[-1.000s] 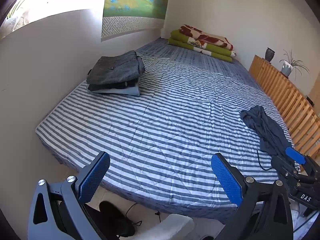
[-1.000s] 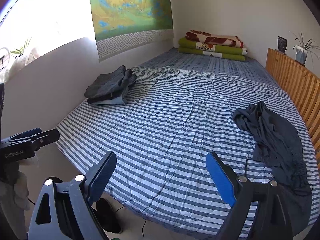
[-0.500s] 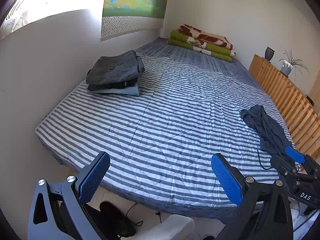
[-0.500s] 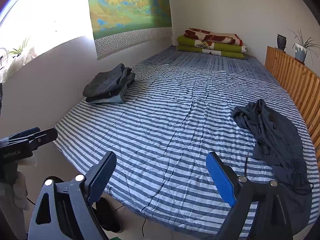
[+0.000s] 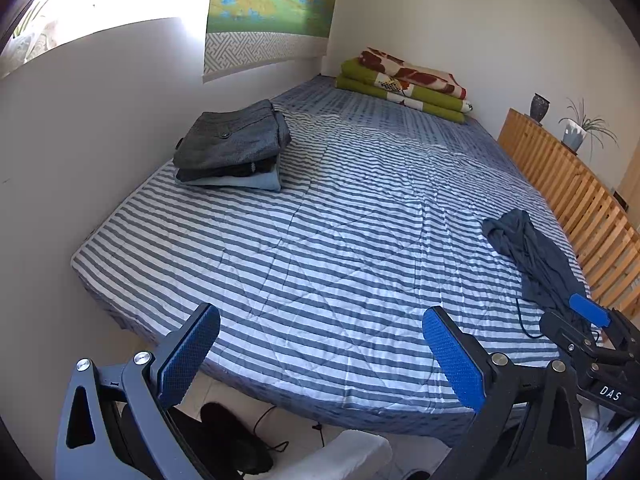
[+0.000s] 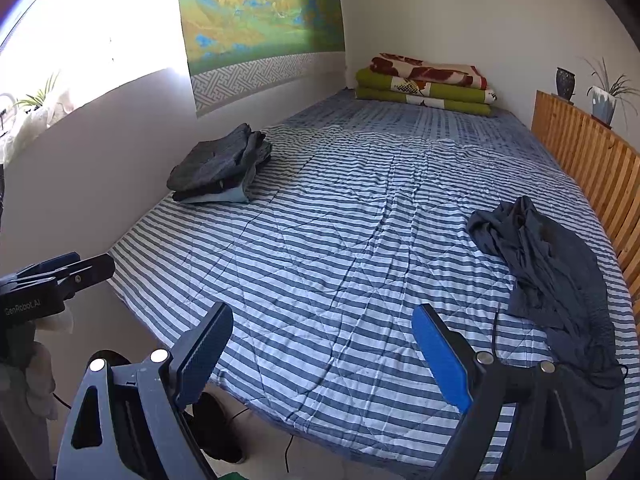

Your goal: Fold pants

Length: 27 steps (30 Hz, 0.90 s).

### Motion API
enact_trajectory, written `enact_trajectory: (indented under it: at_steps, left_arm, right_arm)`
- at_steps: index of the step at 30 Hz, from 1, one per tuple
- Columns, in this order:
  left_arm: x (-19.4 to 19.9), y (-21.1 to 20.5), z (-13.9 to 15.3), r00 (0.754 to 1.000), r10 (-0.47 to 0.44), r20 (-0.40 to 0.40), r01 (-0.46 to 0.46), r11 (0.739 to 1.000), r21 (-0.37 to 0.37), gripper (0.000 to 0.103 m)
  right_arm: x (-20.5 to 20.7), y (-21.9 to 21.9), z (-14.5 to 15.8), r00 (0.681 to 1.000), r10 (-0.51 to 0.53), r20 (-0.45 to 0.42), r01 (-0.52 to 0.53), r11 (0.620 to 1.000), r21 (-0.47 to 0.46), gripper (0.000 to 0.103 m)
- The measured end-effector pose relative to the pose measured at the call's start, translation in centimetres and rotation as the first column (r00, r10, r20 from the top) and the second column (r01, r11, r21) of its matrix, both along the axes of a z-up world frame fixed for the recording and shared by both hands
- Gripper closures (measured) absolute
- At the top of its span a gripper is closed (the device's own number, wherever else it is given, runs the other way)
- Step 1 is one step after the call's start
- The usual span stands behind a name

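Observation:
Crumpled dark blue pants [image 6: 548, 276] lie on the right side of the striped bed [image 6: 340, 240], close to the wooden slats; in the left wrist view the pants [image 5: 532, 256] sit at the far right. My left gripper [image 5: 320, 344] hangs open over the bed's near edge, nothing between its blue pads. My right gripper [image 6: 324, 344] is open too, also empty, with the pants to its right. Each gripper shows at the edge of the other's view.
A stack of folded clothes [image 5: 232, 148] rests on the bed's left side by the wall. Folded green and red blankets [image 6: 428, 84] lie at the far end. A wooden slatted rail [image 6: 592, 164] with a vase and a plant borders the right. Dark shoes [image 5: 236, 436] and a cable are on the floor.
Both views have pulled back slightly from the bed. Nothing on the bed has moved and both grippers stay open.

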State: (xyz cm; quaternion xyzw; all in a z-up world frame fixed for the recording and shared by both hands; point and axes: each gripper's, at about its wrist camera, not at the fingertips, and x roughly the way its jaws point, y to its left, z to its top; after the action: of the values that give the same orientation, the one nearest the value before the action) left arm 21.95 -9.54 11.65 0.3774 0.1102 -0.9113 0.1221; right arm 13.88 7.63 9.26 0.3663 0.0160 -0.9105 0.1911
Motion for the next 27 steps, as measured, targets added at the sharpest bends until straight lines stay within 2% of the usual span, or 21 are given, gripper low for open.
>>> enact_trajectory:
  at_steps: [27]
  left_arm:
    - [-1.4, -0.2, -0.9, 1.000, -0.017, 0.018, 0.017, 1.000, -0.004, 0.000]
  right_arm:
    - [-0.8, 0.0, -0.7, 1.000, -0.010, 0.026, 0.011, 1.000, -0.001, 0.014]
